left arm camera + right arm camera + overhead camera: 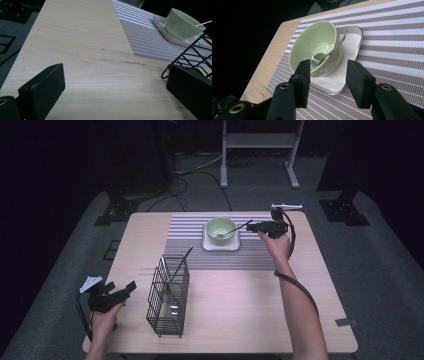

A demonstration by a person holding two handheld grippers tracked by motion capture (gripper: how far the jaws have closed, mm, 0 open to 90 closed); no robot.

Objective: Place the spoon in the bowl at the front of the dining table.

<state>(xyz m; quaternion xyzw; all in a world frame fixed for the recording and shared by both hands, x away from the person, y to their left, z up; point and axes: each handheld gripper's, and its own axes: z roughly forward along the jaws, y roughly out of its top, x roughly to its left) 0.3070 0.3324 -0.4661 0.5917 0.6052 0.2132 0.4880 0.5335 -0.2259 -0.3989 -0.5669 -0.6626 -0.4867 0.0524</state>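
Note:
A pale green bowl (221, 229) stands on a white square plate (220, 245) on the striped placemat (190, 240). A metal spoon (324, 53) lies in the bowl, its handle leaning over the rim. My right gripper (256, 226) hovers just right of the bowl, open, with the bowl and plate ahead of its jaws (328, 70) and nothing between them. A black wire basket (168, 296) stands at the front left with a dark-handled utensil (181, 264) upright in it. My left gripper (127, 290) is open beside the basket's left side, low over bare wood (113, 75).
The wooden table (240, 310) has free room at the front right. The basket's corner (197, 53) sits close to the left gripper's right jaw. Beyond the table are grey carpet, cables and a white stand (260, 150).

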